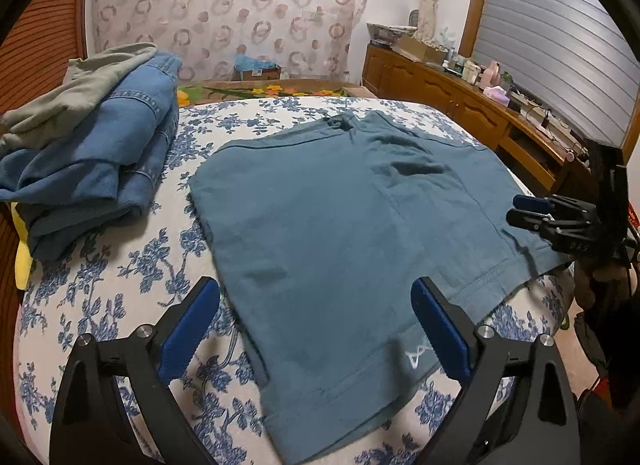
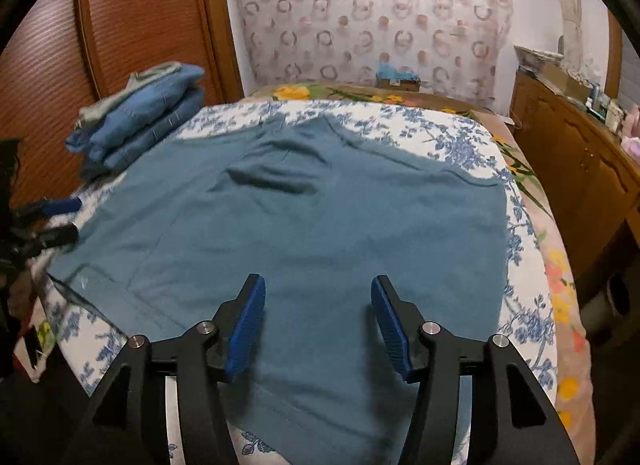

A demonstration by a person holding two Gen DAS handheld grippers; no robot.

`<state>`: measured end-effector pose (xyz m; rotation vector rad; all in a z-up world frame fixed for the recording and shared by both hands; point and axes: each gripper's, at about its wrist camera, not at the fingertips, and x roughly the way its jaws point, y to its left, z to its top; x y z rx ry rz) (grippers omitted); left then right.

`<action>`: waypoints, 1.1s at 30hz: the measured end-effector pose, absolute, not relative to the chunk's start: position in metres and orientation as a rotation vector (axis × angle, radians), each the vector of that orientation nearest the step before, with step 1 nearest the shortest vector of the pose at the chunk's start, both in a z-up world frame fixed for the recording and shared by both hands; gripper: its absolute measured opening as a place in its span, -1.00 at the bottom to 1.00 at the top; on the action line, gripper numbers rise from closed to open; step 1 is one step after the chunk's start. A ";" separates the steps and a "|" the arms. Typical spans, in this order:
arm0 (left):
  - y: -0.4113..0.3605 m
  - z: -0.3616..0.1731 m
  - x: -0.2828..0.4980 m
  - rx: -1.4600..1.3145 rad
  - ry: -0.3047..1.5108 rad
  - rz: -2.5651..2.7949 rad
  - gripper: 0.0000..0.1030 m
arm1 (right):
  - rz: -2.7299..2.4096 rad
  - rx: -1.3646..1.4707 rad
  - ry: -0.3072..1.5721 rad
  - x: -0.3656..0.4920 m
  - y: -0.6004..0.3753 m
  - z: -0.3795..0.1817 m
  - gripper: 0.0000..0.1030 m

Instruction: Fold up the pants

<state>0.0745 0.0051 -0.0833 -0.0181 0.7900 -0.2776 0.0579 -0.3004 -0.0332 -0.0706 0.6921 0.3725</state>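
The teal pants (image 1: 320, 233) lie spread flat on the flowered bedsheet (image 1: 120, 285), probably so the legs can be folded over. A stack of folded clothes (image 1: 92, 157) sits left of the pants, out of the way. The left gripper (image 1: 316, 329) is wide open over the hem, holding nothing. The right gripper (image 2: 318, 321) is partly open, seemingly not touching the cloth.

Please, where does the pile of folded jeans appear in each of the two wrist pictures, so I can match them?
Left wrist view: the pile of folded jeans fills the left side, large, on the floral bedsheet.
Right wrist view: the same pile sits smaller, upper left, by the wooden wardrobe door.
Shared landmark: the teal shorts spread flat beside the pile.
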 end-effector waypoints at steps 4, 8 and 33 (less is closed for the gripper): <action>0.013 -0.089 0.067 -0.027 0.812 -0.265 0.43 | 0.342 -0.099 0.713 0.056 -0.293 -0.039 0.19; 0.022 -0.094 0.057 -0.016 0.824 -0.229 0.27 | 0.313 -0.144 0.684 0.045 -0.286 -0.042 0.23; 0.019 -0.104 0.030 -0.021 0.874 -0.259 -0.44 | 0.302 -0.106 0.672 0.054 -0.274 -0.045 0.25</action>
